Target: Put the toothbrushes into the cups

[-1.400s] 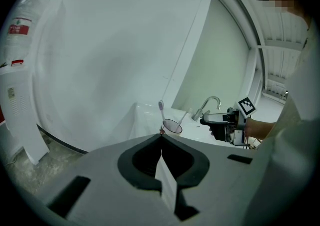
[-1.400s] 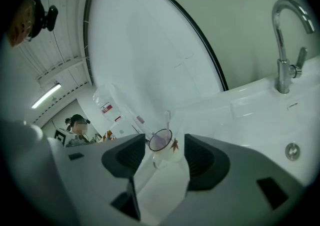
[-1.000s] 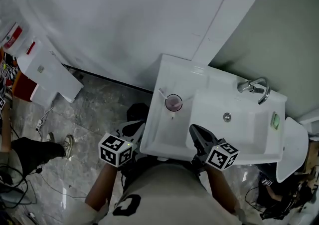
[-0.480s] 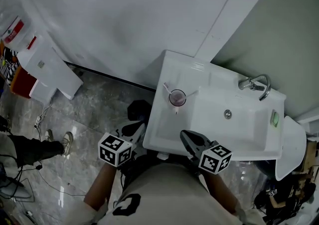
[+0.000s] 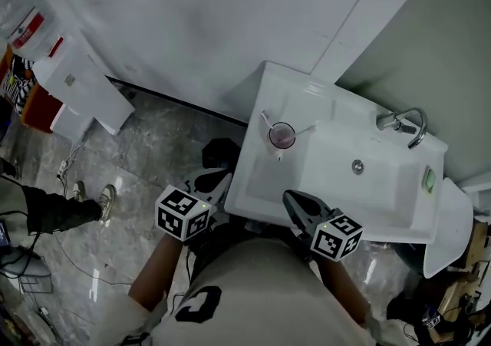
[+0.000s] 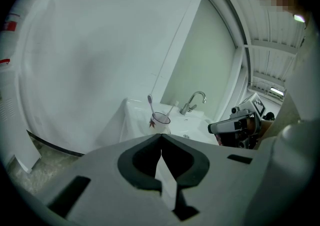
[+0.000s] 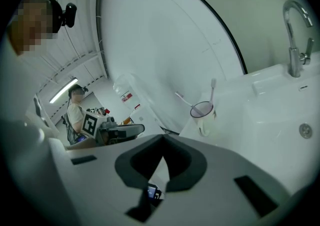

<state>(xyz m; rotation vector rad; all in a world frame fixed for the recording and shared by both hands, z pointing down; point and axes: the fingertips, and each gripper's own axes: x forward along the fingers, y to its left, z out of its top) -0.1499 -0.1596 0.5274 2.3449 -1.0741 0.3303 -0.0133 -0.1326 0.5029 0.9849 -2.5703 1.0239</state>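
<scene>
We find the cup (image 5: 281, 136) on the left ledge of the sink (image 5: 259, 177), with two toothbrushes (image 5: 266, 120) in it, leaning apart to left and right. Right of the cup lies the bowl, with the drain (image 5: 357, 166) in its bottom and the tap (image 5: 404, 122) at its far right corner. The wall (image 5: 192, 22) stands behind the sink. Our left gripper (image 5: 219, 181) is just off the sink's front left corner, over the floor (image 5: 146, 153). Our right gripper (image 5: 291, 199) is over the front rim, apart from the cup.

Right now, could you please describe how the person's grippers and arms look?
The left tongs and right tongs are grey with a dark rounded cut-out, each carrying a white cube printed with black square markers. The forearms are bare below a pale shirt with black print.
</scene>
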